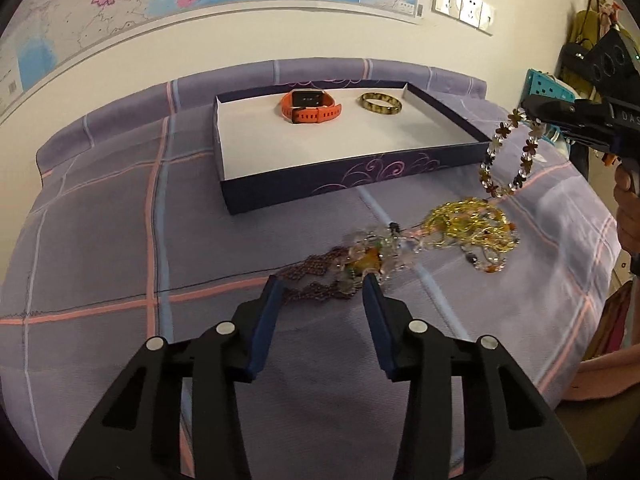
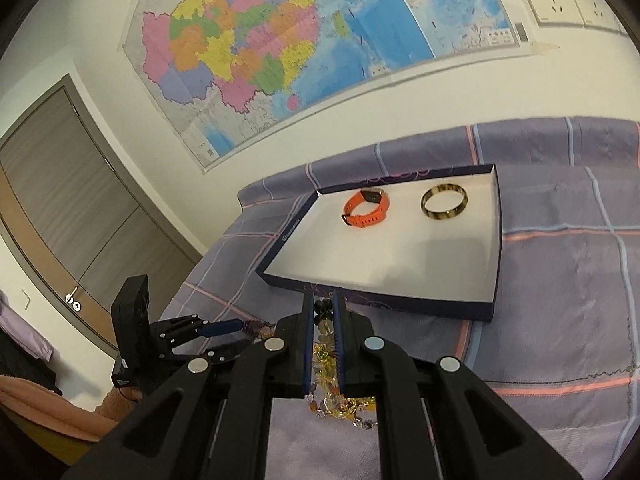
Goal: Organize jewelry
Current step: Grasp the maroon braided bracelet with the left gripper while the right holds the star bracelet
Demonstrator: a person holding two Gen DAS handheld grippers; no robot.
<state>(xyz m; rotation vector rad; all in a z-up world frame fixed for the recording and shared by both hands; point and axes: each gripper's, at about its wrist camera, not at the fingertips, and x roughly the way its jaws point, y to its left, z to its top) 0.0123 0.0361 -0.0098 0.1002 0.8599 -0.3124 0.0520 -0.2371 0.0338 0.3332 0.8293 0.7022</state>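
While the right gripper [image 2: 322, 300] jaws clench a flower bracelet [image 1: 508, 152] hanging lengthwise downward, left gripper [image 1: 320, 284] jaws released

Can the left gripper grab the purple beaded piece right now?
Probably yes. The left gripper is open, low over the bedspread, and the purple beaded piece lies right at its fingertips with nothing in between.

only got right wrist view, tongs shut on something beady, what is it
observer: a loop bracelet of flower-shaped beads, hanging from your right tongs.
operator: is it over the box
observer: no, it seems to hang just outside the box's near right corner.
operator: left tongs doing what
observer: left tongs open, straddling a purple beaded strand on the cloth.
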